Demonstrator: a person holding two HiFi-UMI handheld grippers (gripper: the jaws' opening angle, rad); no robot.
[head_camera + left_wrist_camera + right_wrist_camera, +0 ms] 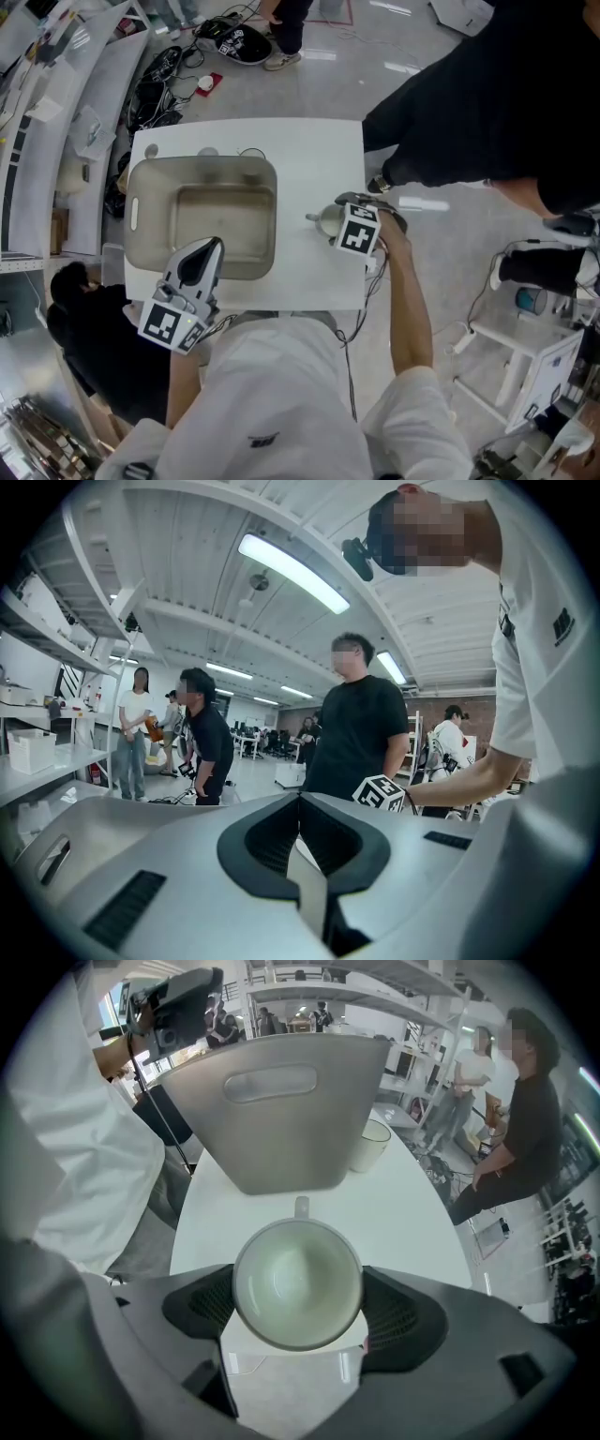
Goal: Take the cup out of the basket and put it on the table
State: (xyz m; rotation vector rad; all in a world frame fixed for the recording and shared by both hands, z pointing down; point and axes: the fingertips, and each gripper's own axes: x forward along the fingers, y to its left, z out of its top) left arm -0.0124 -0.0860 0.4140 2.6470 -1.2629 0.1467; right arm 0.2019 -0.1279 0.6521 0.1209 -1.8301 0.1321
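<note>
Cup [297, 1283]: centre-right in the head view, outside the basket [202, 169], over the white table [319, 159]. Left gripper [211, 246], lower left: fingers together, empty. Right gripper [297, 1309]: fingers clamped on cup's sides. Step judged: set-down. Next calls for level lowering, then release.

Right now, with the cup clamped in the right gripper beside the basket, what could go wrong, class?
1. The right gripper grips the cup only across its round sides, so it could slip or rotate.
2. The cup is close to the near edge of the table; released there, it might topple off.
3. The basket stands ahead of the cup's handle; pushing forward could bump it.
</note>
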